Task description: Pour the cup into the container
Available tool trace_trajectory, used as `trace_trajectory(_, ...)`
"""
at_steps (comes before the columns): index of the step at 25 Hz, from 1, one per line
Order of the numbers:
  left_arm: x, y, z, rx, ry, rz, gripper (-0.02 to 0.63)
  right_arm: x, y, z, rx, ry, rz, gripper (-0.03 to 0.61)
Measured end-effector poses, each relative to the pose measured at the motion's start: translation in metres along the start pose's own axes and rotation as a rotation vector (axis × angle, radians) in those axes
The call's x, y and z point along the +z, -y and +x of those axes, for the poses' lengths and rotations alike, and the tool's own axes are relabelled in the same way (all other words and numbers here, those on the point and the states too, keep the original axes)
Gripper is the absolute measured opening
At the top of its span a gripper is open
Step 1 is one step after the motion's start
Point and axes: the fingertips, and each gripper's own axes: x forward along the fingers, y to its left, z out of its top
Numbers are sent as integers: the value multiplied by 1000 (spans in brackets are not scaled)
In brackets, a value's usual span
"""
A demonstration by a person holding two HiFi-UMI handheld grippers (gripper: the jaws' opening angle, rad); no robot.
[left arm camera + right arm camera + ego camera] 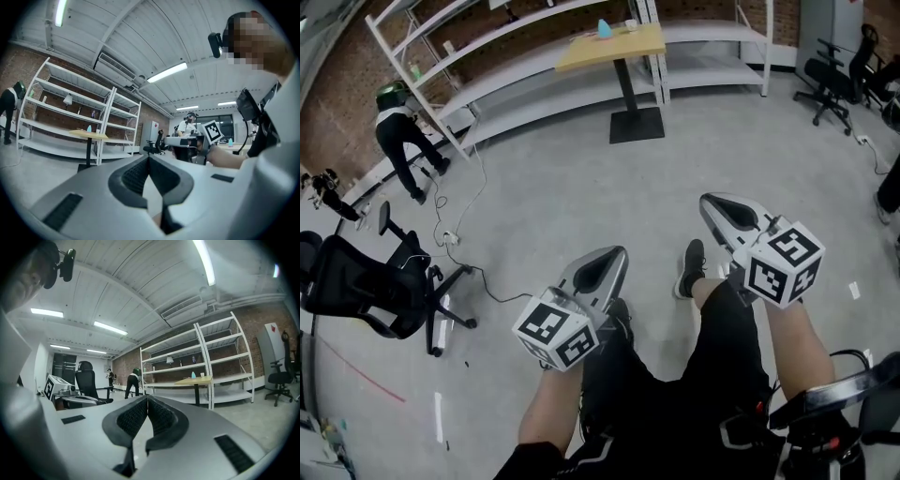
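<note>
Both grippers rest on the seated person's thighs, far from the table. My left gripper point(621, 252) is shut, and its ribbed pads meet with nothing between them point(149, 157). My right gripper point(706, 200) is also shut and empty point(147, 396). A small wooden table point(615, 45) stands across the floor in front of white shelving. On it are a blue object point(605, 28) and a small white cup point(630, 24). The right gripper view shows the table point(194, 379), the blue object point(193, 375) and the cup point(202, 375) in the distance.
A black office chair point(356, 281) stands at the left with cables point(455, 234) on the floor beside it. A person point(403, 141) bends at the white shelves point(487, 66). More chairs point(830, 80) stand at the far right.
</note>
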Motion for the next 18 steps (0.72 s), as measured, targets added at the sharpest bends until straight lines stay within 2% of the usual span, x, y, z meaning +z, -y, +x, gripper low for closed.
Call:
trace_trajectory(7,3,60,-48,1,28,-8,-2,0,-47,-75,-25,16,11,2)
trace_trajectory(12,18,91,-67,15,63,0,-2,10,-59,-115,-34,46,23,2)
trace_trajectory(18,15,118,-83,4,51,19,-2,8,-78,-144,-38,42,19,2)
